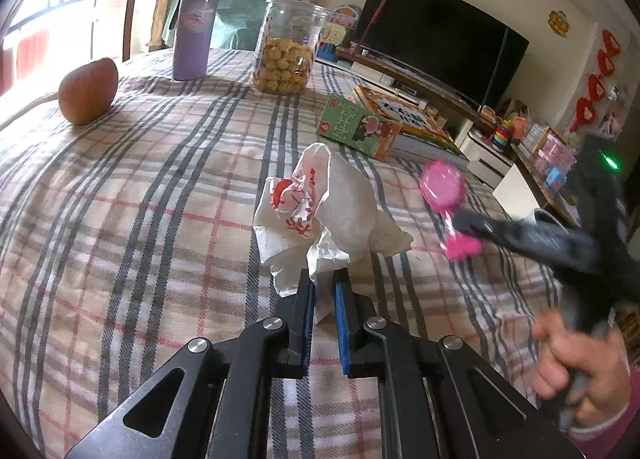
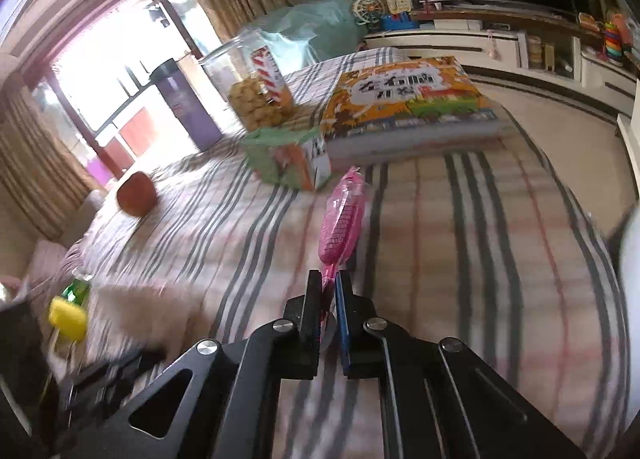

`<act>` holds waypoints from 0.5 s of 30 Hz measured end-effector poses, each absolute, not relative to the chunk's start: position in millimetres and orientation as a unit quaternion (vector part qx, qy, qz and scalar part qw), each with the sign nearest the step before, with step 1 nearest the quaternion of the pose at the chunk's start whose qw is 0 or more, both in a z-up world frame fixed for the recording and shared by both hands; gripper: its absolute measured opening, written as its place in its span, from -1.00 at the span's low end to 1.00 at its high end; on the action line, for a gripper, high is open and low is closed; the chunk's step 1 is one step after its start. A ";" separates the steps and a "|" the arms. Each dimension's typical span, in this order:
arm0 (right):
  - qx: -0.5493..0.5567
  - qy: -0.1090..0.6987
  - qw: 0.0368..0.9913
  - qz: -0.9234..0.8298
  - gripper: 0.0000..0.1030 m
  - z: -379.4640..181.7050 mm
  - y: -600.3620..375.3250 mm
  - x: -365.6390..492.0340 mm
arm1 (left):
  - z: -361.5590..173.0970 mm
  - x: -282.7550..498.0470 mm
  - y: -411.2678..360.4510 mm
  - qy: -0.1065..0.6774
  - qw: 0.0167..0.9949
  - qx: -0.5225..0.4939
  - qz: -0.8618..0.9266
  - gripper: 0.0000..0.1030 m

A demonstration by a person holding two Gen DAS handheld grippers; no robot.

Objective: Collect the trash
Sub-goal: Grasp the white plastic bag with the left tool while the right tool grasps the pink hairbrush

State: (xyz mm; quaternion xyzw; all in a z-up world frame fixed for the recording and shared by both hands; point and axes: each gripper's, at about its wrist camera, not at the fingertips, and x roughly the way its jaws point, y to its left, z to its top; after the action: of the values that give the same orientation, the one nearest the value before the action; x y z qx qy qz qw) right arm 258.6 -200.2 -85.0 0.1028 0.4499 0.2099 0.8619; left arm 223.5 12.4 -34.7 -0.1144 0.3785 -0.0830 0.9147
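Both the left gripper [image 1: 323,279] and right gripper [image 2: 330,281] are matte black, with blue-padded fingers [image 1: 343,299] and round silver screws; the bare-skinned hand [image 1: 576,363] wears a pink sleeve [image 1: 612,423]

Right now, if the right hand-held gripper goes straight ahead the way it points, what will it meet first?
Probably the green carton. The right hand-held gripper is shut on a pink wrapper, whose tip points at the carton; depth is unclear in this blurred view.
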 end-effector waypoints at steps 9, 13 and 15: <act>0.058 0.450 0.864 0.219 -0.79 -76.4 -221.0 191.7 | -31.5 199.7 8.4 0.383 0.905 -0.149 -0.106 -0.83; 0.059 0.434 0.876 0.202 -0.06 -76.0 -222.0 190.5 | -31.5 196.1 -0.8 0.378 0.911 -0.128 -0.100 -0.83; 0.062 0.421 0.885 0.189 0.32 -75.5 -222.4 192.4 | -30.6 194.9 -2.0 0.374 0.914 -0.122 -0.101 -0.83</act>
State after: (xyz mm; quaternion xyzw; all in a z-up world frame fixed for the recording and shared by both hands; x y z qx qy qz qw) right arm 192.4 -222.4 -75.5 0.0623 0.4211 0.1890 0.8849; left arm 194.9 -2.0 -30.6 -0.1218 0.3737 -0.1007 0.9140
